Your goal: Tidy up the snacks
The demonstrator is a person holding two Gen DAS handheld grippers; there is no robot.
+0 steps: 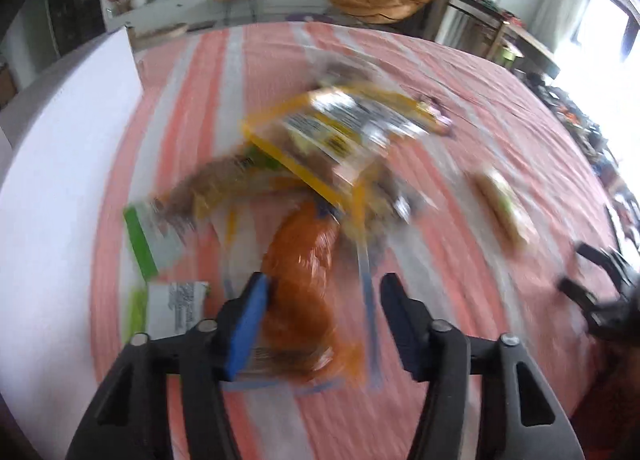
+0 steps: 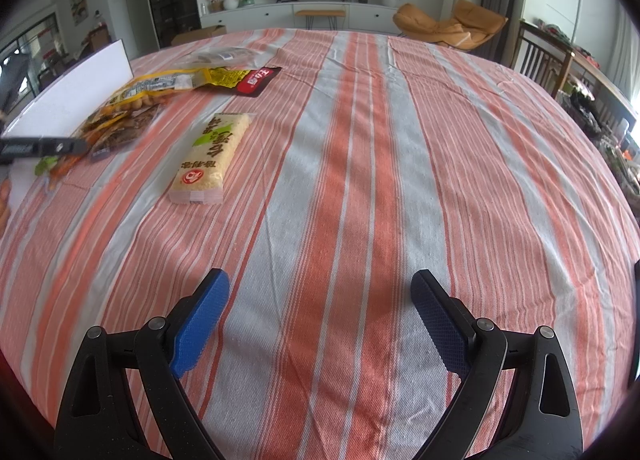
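The left wrist view is motion-blurred. My left gripper (image 1: 324, 292) is open, its fingers either side of an orange snack bag (image 1: 304, 284) at the near end of a snack pile. A yellow-edged packet (image 1: 340, 136) lies on top of the pile, with a green-and-white packet (image 1: 148, 244) at its left. My right gripper (image 2: 320, 300) is open and empty above the striped tablecloth (image 2: 360, 180); it also shows in the left wrist view (image 1: 588, 280). A pale yellow cracker packet (image 2: 210, 158) lies apart from the pile (image 2: 132, 100).
A white board (image 2: 76, 88) lies along the table's left side. A dark red packet (image 2: 258, 80) and a clear packet (image 2: 224, 56) lie at the far end of the pile. Chairs and a cluttered side table stand at the right. A TV cabinet stands behind.
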